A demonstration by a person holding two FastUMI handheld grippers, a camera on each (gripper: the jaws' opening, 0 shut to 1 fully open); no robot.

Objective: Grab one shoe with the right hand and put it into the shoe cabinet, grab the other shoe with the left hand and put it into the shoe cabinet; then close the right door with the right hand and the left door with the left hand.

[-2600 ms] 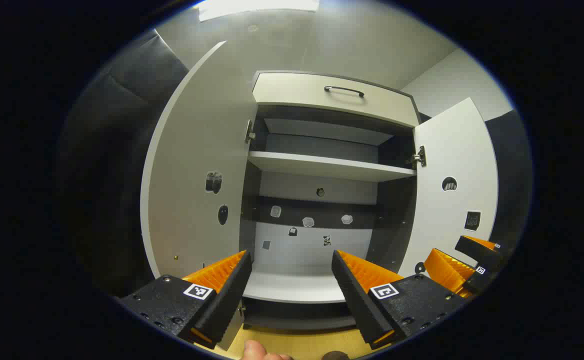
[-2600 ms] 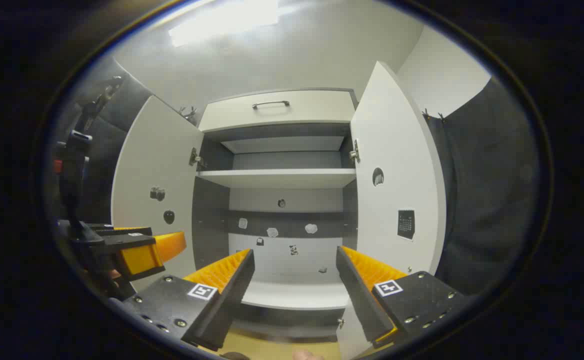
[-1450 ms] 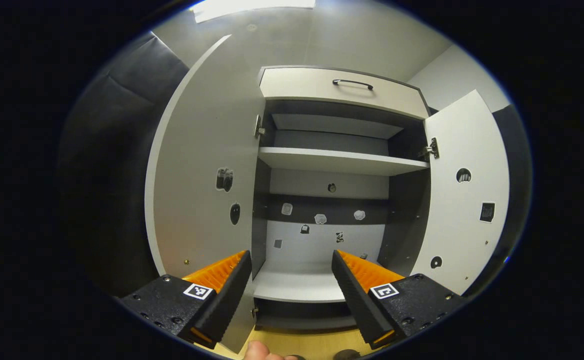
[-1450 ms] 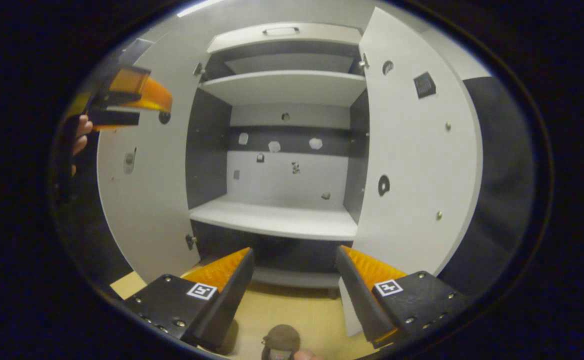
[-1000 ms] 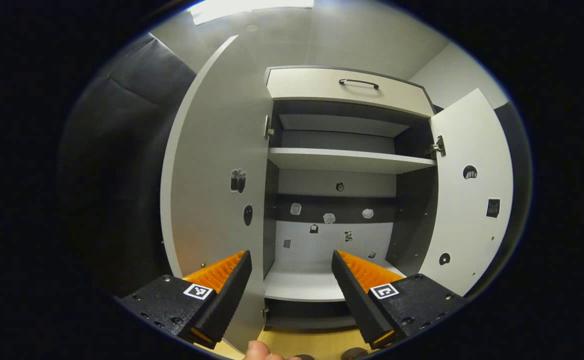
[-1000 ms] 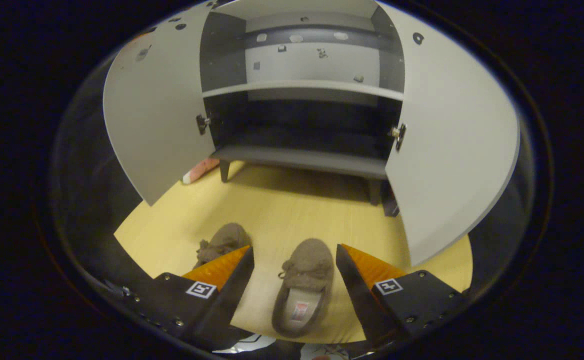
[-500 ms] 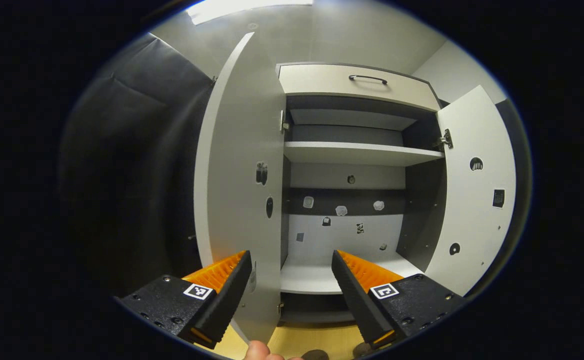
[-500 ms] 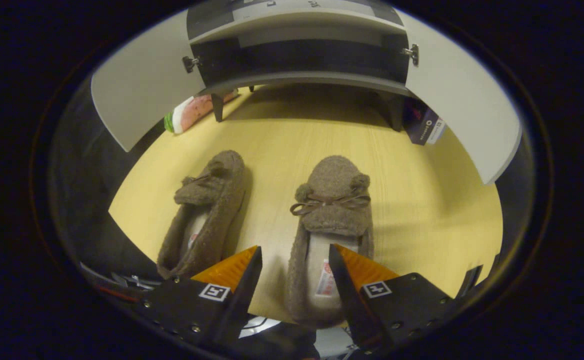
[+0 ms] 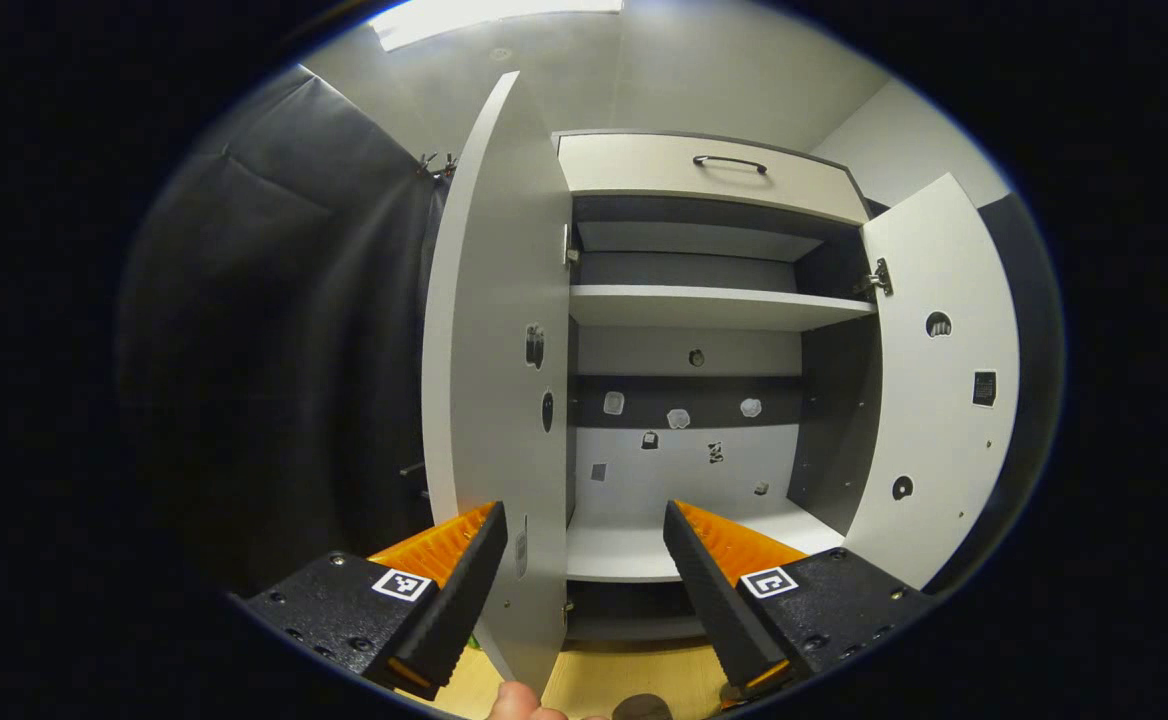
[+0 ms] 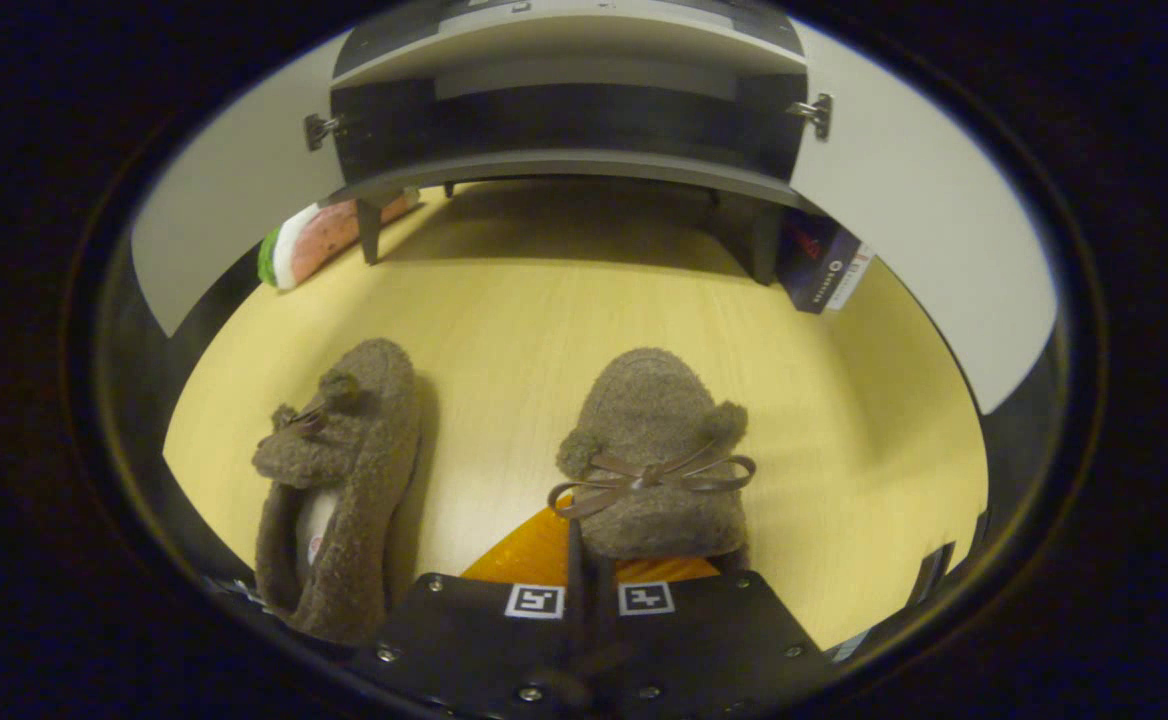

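**Right gripper pinches the first slipper; left gripper waits at the open cabinet**

In the right gripper view, the right gripper has its two fingers drawn together on the side wall of a fuzzy brown moccasin slipper with a thin brown bow, just behind the bow; both fingers appear to press on the wall, so I judge the slipper gripped, though it rests on the pale yellow wooden floor. Taking it by the rim gives a firm, thin edge rather than the soft toe. The matching second brown slipper lies near it to the left, apart from it, toe also toward the cabinet.

The white-and-dark-grey shoe cabinet stands ahead on short legs, with bare floor between it and the slippers. A pink-and-green striped object lies by its left leg and a dark box by its right; neither is in the path.

In the left gripper view, the left gripper is spread wide and empty, facing the cabinet. The white left door stands edge-on close in front of it; the white right door swings well out. The lower white shelf is bare, with ample room for both slippers.
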